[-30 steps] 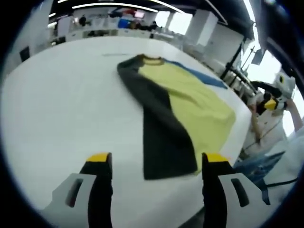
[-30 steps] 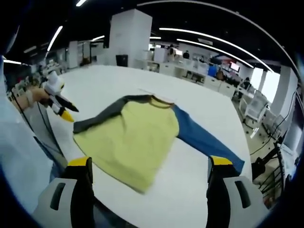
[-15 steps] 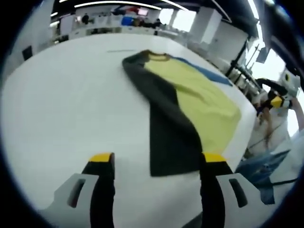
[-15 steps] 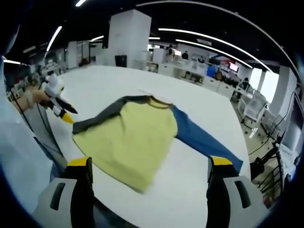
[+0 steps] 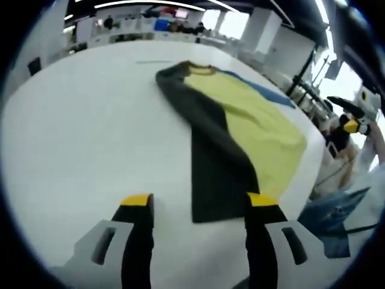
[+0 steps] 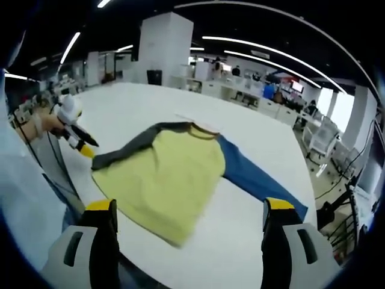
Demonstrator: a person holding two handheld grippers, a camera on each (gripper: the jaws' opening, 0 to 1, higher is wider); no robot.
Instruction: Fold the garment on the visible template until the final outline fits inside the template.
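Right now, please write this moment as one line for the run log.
garment: flat on white table, unfolded | grey sleeve: near left gripper | blue sleeve: spread | left gripper: open, empty | right gripper: open, empty

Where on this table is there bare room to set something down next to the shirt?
The white table is bare beside the grey sleeve. More bare top lies beyond the collar and between the blue sleeve and the near edge. The shirt's yellow hem lies close to the table edge.
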